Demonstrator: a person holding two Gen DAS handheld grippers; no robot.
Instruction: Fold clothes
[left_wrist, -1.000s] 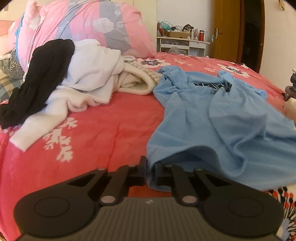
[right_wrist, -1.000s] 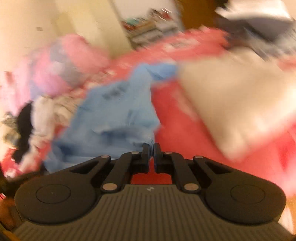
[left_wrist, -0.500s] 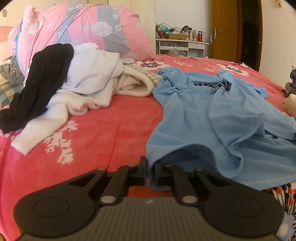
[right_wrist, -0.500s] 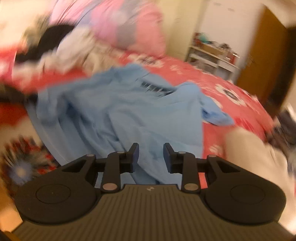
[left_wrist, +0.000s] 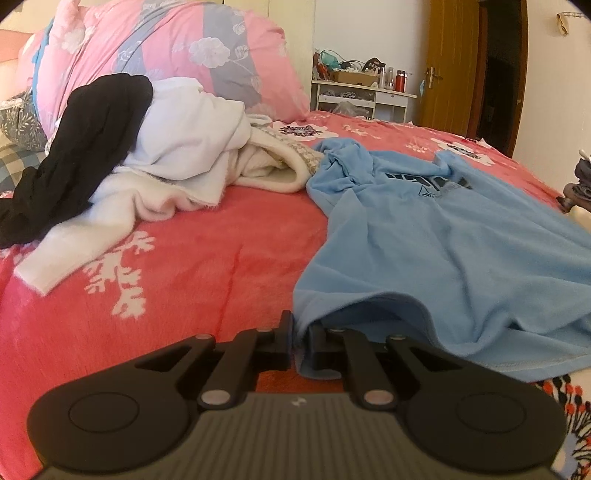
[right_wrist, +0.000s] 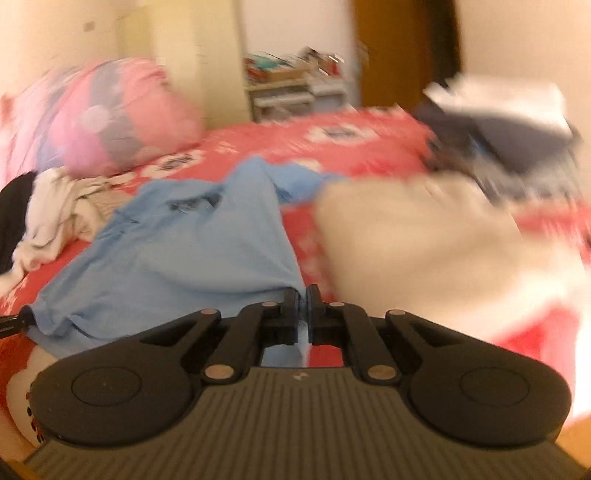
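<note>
A light blue T-shirt (left_wrist: 443, 240) with a dark chest print lies crumpled on the red flowered bedspread (left_wrist: 203, 251). My left gripper (left_wrist: 299, 332) is shut on the shirt's near hem corner, and the cloth bulges up just beyond the fingers. The right wrist view is blurred. There the same blue T-shirt (right_wrist: 184, 251) spreads to the left, and my right gripper (right_wrist: 302, 299) is shut on its near right edge, with a strip of blue cloth showing between the jaws.
A pile of white and black clothes (left_wrist: 166, 155) lies at the back left, against a pink duvet (left_wrist: 166, 48). A cream folded garment (right_wrist: 413, 236) and a stack of folded clothes (right_wrist: 509, 122) sit to the right. A white shelf (left_wrist: 362, 99) and a door (left_wrist: 454, 66) stand behind.
Half a second ago the right gripper stood open over the shirt; it is now closed on the shirt's edge, and its view has swung. The left gripper kept its hold and stayed still.
</note>
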